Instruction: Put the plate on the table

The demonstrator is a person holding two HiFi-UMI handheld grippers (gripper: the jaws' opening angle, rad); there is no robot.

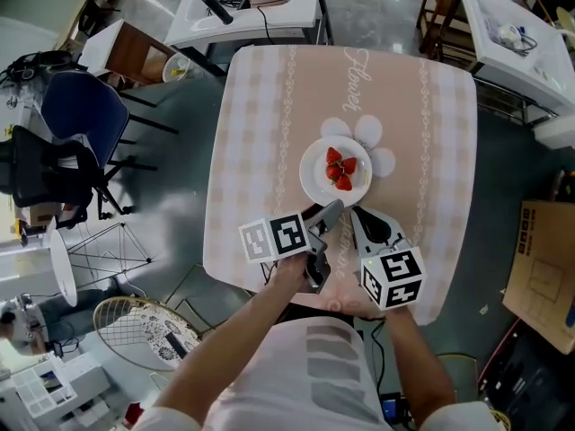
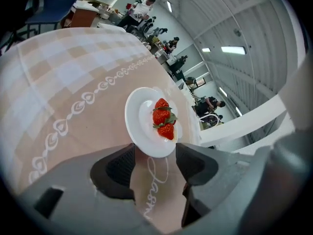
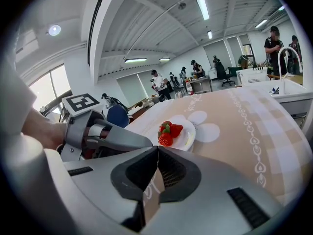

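Sitting flat on the table, the plate is resting a little near of the middle, round, white and glossy, with a shallow raised rim. Three red strawberries with green leafy caps are lying in its well, bunched together and touching. A matte peach cloth is covering the square tabletop, checked in pale squares along its left and right edges and crossed by bands of white looped hearts. A white printed flower with rounded petals is showing from under the far right side of the plate.

The left gripper is pointing down at the plate from the near side, its grey moulded jaws standing wide apart. Their black ribbed pads are facing each other across bare cloth, and the plate's near rim is lying right at the mouth of the gap, with neither pad pressing on it. The right gripper is hanging just to the right of the left one, near the table's near edge, its jaws meeting at the tips with nothing between them. Each gripper is carrying its white cube of black square markers.
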